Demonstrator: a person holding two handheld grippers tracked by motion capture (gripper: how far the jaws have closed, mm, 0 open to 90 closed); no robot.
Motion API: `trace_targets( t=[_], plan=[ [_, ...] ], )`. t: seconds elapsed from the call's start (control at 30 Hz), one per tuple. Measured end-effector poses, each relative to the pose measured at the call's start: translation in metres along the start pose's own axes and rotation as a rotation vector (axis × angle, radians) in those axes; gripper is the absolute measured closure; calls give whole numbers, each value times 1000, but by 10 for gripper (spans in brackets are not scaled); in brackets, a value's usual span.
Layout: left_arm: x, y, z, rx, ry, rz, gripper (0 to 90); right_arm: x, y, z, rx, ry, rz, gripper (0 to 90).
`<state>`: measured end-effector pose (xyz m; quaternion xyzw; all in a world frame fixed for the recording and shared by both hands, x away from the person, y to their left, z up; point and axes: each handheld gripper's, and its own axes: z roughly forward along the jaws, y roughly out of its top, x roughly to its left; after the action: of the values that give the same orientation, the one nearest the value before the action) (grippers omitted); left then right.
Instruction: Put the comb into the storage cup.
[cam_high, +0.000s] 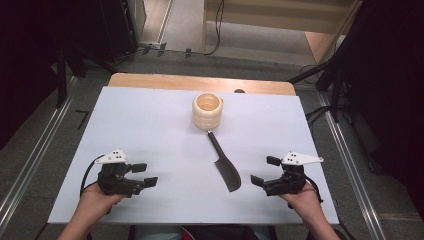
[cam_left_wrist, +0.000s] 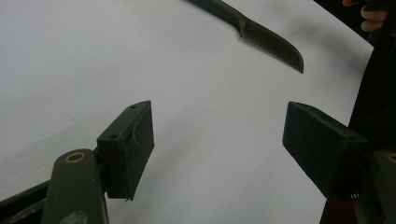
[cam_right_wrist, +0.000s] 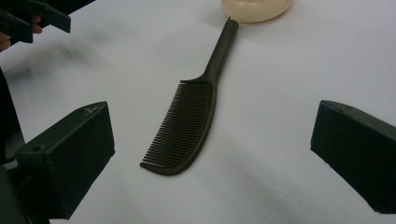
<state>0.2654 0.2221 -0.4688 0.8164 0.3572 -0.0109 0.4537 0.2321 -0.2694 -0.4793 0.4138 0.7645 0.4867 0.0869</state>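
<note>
Both grippers' jaws gape, holding nothing; comb (cam_high: 224, 165) lies between them, bare white table (cam_high: 150, 125) around

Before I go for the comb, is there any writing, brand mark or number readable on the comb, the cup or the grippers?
None: no word, brand, number or sign can be read.
Comb: plain dark surface, no mark visible.
Cream ribbed cup: no print on its visible side.
Left gripper and right gripper: no lettering on the jaws or grey top plates.
White table: no marks.
</note>
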Motion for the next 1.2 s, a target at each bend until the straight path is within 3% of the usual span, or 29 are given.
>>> trace_targets(
  t=[0.3, 0.57, 1.2],
  plan=[
    [1, 0, 0, 0, 5, 1, 257, -4, 5, 6, 9, -4, 17, 0],
    [2, 0, 0, -4, 9, -3, 257, -8, 13, 12, 16, -37, 13, 0],
    [3, 0, 0, -7, 10, -6, 257, -5, 46, 44, 11, -15, -22, 0]
  ],
)
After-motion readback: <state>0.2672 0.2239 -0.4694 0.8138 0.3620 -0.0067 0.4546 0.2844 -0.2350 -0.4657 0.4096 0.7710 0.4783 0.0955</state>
